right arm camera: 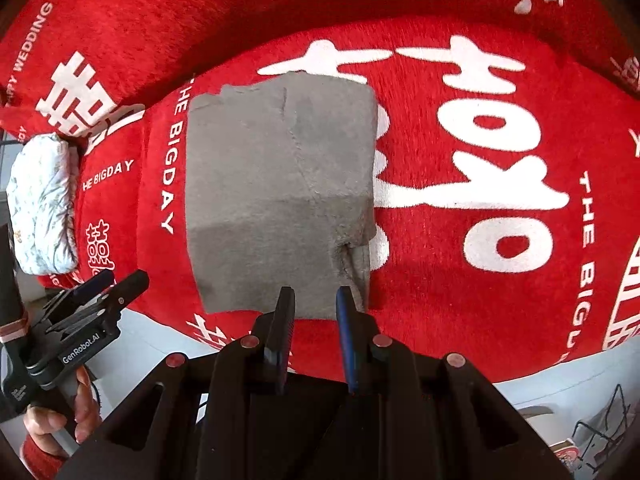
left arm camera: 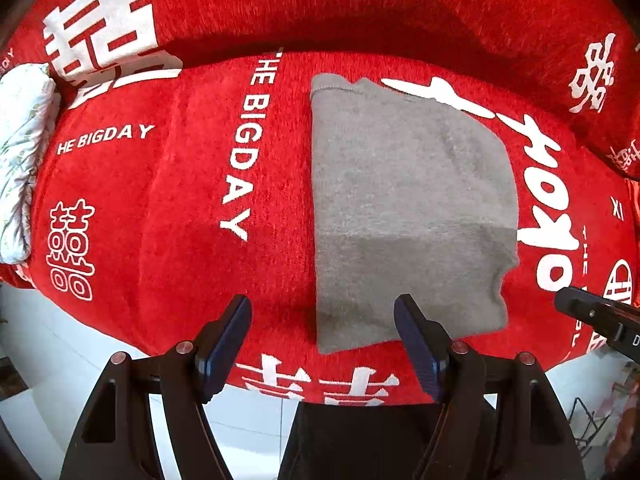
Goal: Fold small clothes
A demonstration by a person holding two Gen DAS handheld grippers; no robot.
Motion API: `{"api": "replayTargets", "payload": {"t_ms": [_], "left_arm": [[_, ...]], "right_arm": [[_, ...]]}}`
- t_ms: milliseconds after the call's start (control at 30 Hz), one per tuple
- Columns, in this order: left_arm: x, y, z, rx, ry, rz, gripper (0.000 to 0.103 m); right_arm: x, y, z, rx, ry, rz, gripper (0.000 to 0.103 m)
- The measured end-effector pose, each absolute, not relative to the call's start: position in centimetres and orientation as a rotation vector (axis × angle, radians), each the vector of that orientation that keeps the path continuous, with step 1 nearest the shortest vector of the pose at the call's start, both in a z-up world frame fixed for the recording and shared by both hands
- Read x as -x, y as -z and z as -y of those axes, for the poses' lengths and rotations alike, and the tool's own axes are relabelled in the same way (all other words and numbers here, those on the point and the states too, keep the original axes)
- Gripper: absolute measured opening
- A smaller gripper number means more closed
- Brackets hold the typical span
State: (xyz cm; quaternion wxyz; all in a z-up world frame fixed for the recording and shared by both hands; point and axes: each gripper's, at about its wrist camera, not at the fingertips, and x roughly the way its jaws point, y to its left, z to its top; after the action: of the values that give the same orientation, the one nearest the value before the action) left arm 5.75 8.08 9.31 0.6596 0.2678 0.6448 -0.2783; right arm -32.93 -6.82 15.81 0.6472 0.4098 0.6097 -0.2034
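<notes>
A grey garment [left arm camera: 408, 208] lies folded into a rough rectangle on a red cover [left arm camera: 160, 208] printed with white characters and "THE BIGDAY". The surface under the cover looks like a cushioned seat, with a raised red back behind it. The garment's near edge reaches almost to the front edge of the seat, and a shadow darkens its near part. One side is straight; the other bulges and puckers near the front corner.

The left gripper [left arm camera: 322, 308] hangs above the garment's near left corner, jaws spread wide and released, nothing between them. The right gripper [right arm camera: 314, 298] hovers over the near edge close to the puckered corner, jaws apart by a narrow gap, pads clear of the cloth, gripping nothing.

A hand [right arm camera: 60, 420] with a red cuff holds the left gripper's handle at the lower left of the right wrist view.

A white patterned bundle [right arm camera: 44, 204] sits at the cover's left end, well apart from the garment. Pale floor [left arm camera: 48, 360] shows below the seat.
</notes>
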Motion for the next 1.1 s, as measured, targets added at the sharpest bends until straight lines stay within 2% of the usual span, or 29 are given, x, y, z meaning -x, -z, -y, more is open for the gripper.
{"api": "replayTargets", "payload": {"t_ms": [33, 67, 433, 600, 667, 733, 800, 867, 933, 1100], "left_arm": [[-5.7, -9.5, -8.1, -0.608, 0.629, -1.459, 0.075], [-5.7, -9.7, -8.1, -0.611, 0.628, -1.458, 0.075], [-5.1, -12.6, -8.0, -0.625, 0.661, -1.439, 0.075], [-5.1, -14.0, -8.1, -0.627, 0.682, -1.425, 0.075], [-5.2, -14.5, -8.2, -0.616, 0.678, -1.414, 0.075], [-5.3, -15.0, -8.4, -0.590, 0.676, -1.405, 0.094], [-5.4, -15.5, -8.5, -0.565, 0.679, -1.393, 0.102], [-5.4, -16.0, -8.5, -0.563, 0.668, -1.378, 0.102], [-5.5, -16.3, -8.4, -0.569, 0.655, -1.364, 0.102], [-5.4, -17.8, -8.5, -0.587, 0.633, -1.284, 0.102]], "right_arm": [[32.9, -16.1, 6.7, -0.924, 0.465, -1.389, 0.046], [32.8, -16.5, 6.7, -0.913, 0.470, -1.390, 0.052], [33.0, -18.8, 6.4, -0.916, 0.494, -1.368, 0.056], [32.6, -20.4, 6.4, -0.893, 0.509, -1.338, 0.066], [32.4, -21.0, 6.1, -0.864, 0.524, -1.336, 0.075], [32.2, -21.5, 5.9, -0.836, 0.542, -1.338, 0.080], [32.1, -21.9, 5.6, -0.812, 0.563, -1.338, 0.081], [32.1, -22.2, 5.3, -0.779, 0.593, -1.347, 0.094], [32.0, -22.6, 5.0, -0.748, 0.611, -1.342, 0.103], [31.8, -23.4, 4.6, -0.679, 0.626, -1.335, 0.103]]}}
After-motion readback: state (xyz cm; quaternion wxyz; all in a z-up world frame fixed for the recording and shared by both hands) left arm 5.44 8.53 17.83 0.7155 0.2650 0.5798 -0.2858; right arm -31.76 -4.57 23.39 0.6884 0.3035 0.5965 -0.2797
